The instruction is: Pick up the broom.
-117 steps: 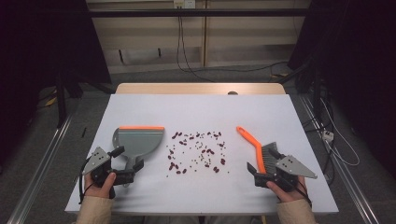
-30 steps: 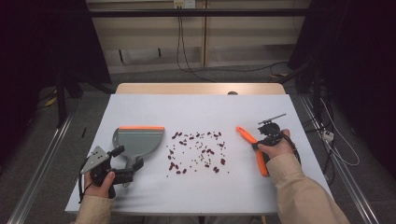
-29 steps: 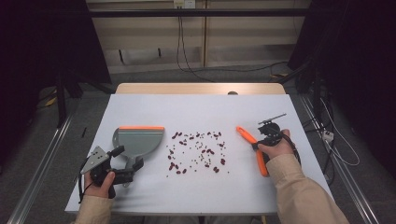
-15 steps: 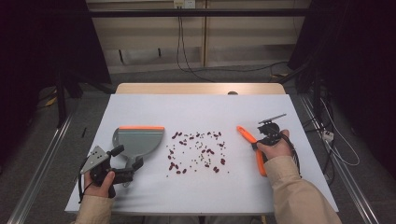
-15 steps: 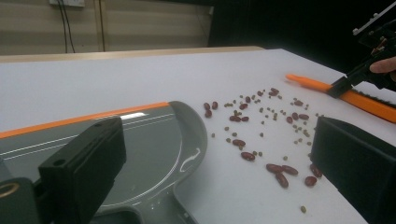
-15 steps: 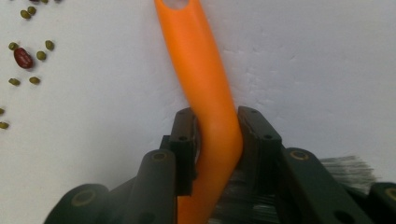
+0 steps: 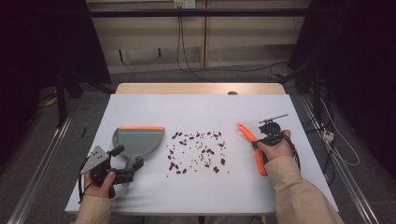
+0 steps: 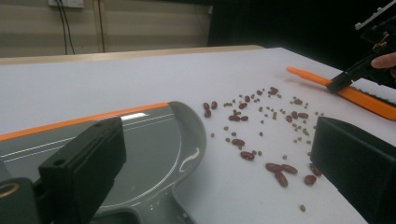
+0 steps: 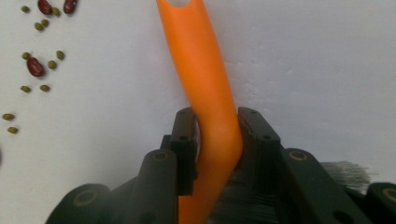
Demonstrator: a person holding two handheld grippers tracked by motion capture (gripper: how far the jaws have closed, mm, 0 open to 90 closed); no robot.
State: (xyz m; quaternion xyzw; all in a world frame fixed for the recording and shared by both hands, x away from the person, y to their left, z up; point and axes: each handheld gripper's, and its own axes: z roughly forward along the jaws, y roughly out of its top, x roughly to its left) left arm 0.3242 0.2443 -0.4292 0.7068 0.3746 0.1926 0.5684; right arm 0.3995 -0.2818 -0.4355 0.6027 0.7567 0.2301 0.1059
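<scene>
An orange-handled brush (image 7: pixel 256 151) lies on the white table at the right, and my right gripper (image 7: pixel 258 141) is shut on its handle. In the right gripper view both pads press the orange handle (image 9: pixel 201 60) from either side, my right gripper (image 9: pixel 217 135) pointing down at the table. A grey dustpan (image 7: pixel 139 140) with an orange lip lies at the left. My left gripper (image 7: pixel 129 157) is open beside the pan's handle, touching nothing. Red and green beans (image 7: pixel 196 151) are scattered between pan and brush. The left gripper view shows the dustpan (image 8: pixel 140 140), the beans (image 8: pixel 261 121) and the brush (image 8: pixel 359 97).
The white table (image 7: pixel 201 109) has bare surface behind the beans and along its front edge. Dark bristles (image 9: pixel 345 170) of the brush show behind the right jaw. Metal rails run along both sides of the table, with cables on the floor at the right.
My right gripper has gone from the table's front right edge to the brush handle and is now closed on it. Over the last second nothing visibly moves. The left hand has stayed put.
</scene>
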